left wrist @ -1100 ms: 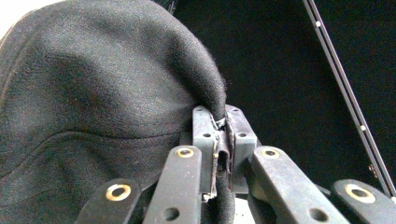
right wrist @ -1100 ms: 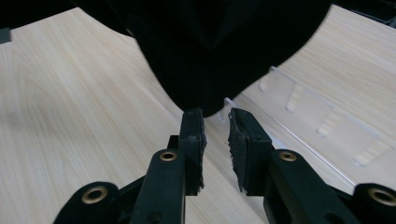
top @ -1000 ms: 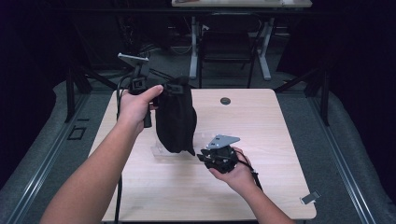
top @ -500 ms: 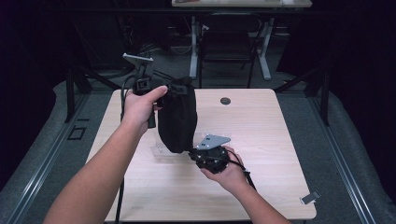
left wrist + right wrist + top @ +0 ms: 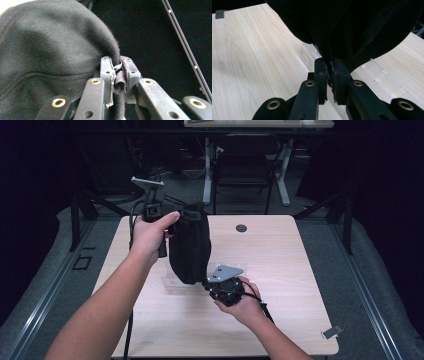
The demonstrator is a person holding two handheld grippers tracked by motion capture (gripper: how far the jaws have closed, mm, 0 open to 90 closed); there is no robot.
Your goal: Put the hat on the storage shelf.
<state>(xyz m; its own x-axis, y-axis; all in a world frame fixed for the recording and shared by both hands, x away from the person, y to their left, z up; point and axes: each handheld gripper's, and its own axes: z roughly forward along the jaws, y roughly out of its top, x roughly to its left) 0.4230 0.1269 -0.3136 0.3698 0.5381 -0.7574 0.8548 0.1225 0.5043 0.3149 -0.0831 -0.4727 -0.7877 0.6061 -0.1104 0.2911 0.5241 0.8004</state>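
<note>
A black cloth bag hangs upright over the wooden table. My left gripper holds it by the top. In the left gripper view the bag's rim is pinched between the pads of that gripper, whose jaws have just been opening a little with the fabric still between them. My right gripper is low at the bag's bottom right. In the right gripper view its jaws have just been closing and now press on the lower edge of the bag.
A clear plastic piece lies flat on the table under the bag, also seen as the plastic piece behind my right jaws. A round cable hole sits near the far edge. A small clip lies at the near right corner.
My right gripper has shifted left to the bag's bottom and its jaws have closed on the fabric. The left hand has kept the bag in place.
</note>
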